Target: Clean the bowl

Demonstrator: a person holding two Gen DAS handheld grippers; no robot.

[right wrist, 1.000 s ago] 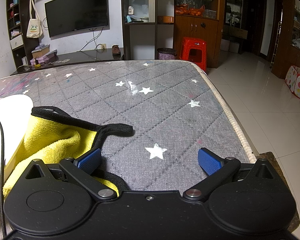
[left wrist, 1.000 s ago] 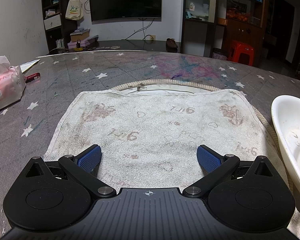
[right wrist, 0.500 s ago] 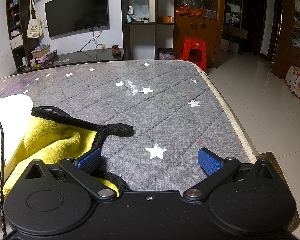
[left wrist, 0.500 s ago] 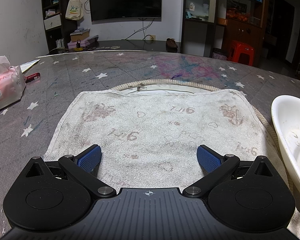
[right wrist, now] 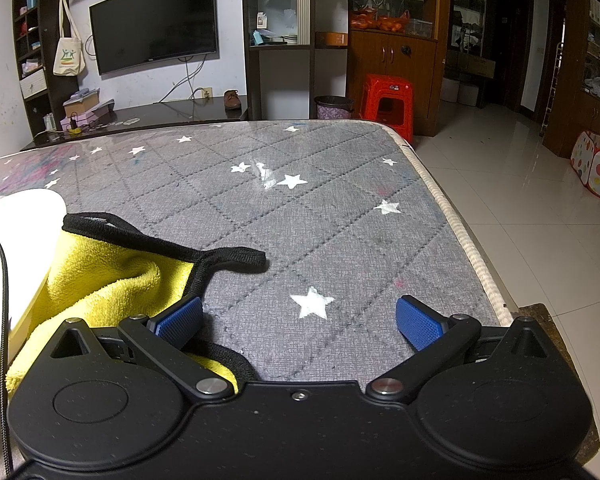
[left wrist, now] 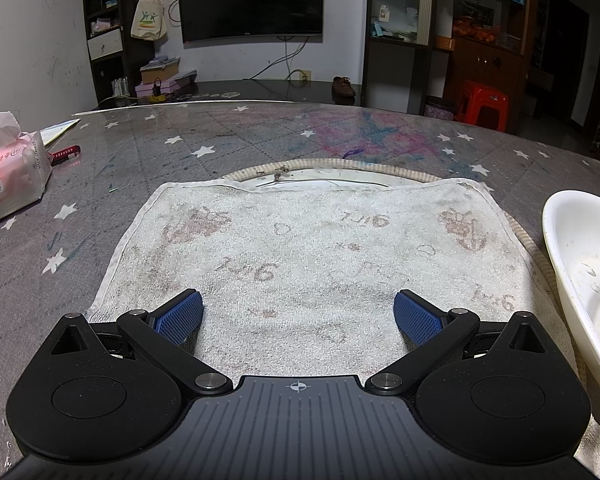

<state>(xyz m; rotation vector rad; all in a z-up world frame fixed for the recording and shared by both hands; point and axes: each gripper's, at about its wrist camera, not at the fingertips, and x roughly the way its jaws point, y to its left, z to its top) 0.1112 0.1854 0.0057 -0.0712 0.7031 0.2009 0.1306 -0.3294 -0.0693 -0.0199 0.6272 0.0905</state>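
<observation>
A white bowl (left wrist: 580, 272) with specks of dirt inside sits at the right edge of the left wrist view; its rim (right wrist: 16, 216) shows at the far left of the right wrist view. A yellow cloth (right wrist: 104, 276) with black trim lies crumpled beside the bowl, under my right gripper's left finger. My left gripper (left wrist: 298, 314) is open above a stained white towel (left wrist: 312, 248), holding nothing. My right gripper (right wrist: 300, 318) is open over the grey star-patterned table cover (right wrist: 320, 216), with nothing between its fingers.
A pack of tissues (left wrist: 8, 176) and a red pen (left wrist: 64, 154) lie at the table's left. The table's right edge (right wrist: 456, 232) drops to a tiled floor. A thin black cable (right wrist: 4, 320) runs along the bowl. A red stool (right wrist: 386, 100) stands beyond.
</observation>
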